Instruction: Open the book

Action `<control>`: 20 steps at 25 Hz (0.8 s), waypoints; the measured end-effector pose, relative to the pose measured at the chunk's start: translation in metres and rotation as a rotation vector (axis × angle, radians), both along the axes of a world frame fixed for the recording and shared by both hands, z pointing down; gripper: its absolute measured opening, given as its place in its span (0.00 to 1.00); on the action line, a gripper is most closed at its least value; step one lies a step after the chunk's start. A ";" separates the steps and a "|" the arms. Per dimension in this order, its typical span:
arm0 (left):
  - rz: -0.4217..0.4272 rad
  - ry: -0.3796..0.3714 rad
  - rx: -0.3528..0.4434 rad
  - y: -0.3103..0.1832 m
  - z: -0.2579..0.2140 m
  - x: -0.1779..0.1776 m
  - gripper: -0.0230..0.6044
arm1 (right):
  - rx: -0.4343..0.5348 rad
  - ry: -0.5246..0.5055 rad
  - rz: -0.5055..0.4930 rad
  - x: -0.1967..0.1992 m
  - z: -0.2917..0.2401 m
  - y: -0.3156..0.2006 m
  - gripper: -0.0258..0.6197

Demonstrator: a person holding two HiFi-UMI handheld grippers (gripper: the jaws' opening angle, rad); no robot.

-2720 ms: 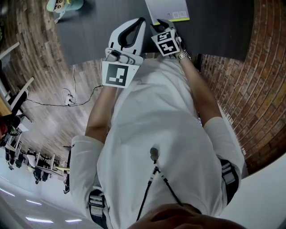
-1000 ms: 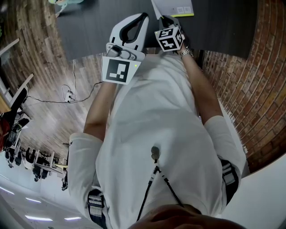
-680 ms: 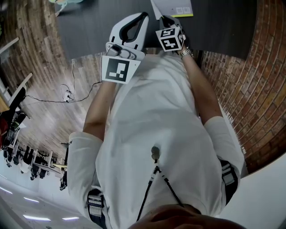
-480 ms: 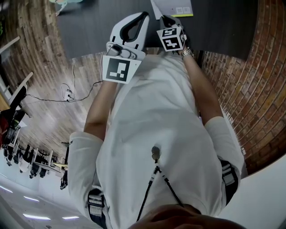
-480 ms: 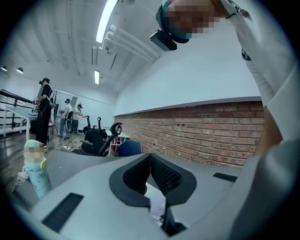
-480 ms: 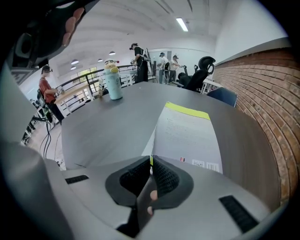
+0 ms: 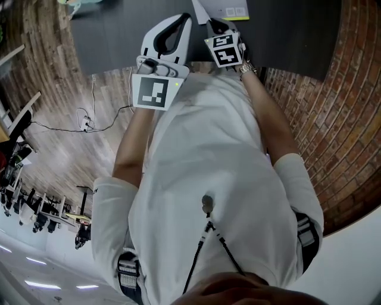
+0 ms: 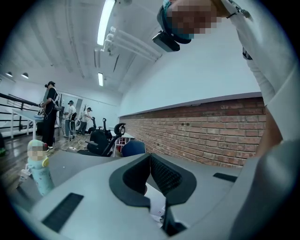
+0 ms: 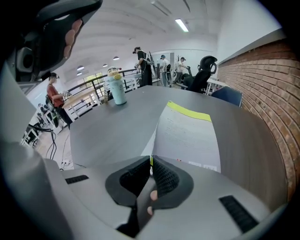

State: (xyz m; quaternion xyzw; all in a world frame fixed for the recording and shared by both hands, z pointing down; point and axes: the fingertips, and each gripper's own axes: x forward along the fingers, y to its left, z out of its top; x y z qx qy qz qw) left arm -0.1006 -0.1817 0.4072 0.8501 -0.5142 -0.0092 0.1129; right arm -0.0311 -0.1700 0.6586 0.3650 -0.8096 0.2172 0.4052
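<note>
The book (image 9: 190, 136) lies on the dark grey table (image 9: 112, 129), white with a yellow-green strip along its far edge. My right gripper (image 9: 150, 161) points steeply down at its near left corner, shut on the cover's edge, and a sliver of yellow-green shows between the tips. The cover's left edge looks slightly raised. In the head view the book (image 7: 229, 8) shows at the top edge, with the right gripper (image 7: 209, 24) at its near corner. My left gripper (image 7: 186, 18) hovers level beside it. Its jaws (image 8: 150, 155) are shut with nothing between them.
A pale teal bottle (image 9: 117, 90) stands at the table's far left side, and the left gripper view shows the bottle (image 8: 40, 172) too. A brick wall (image 9: 262, 89) runs along the table's right. Office chairs (image 9: 206, 70) and several people stand beyond the far end. Cables (image 7: 89, 122) lie on the wooden floor.
The left gripper has drifted a little sideways above the table's edge. The right gripper stays at the book's near corner, tilted slightly differently.
</note>
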 end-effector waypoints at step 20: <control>-0.096 0.001 0.015 -0.002 -0.003 0.055 0.07 | -0.025 -0.046 -0.057 0.060 -0.011 -0.010 0.11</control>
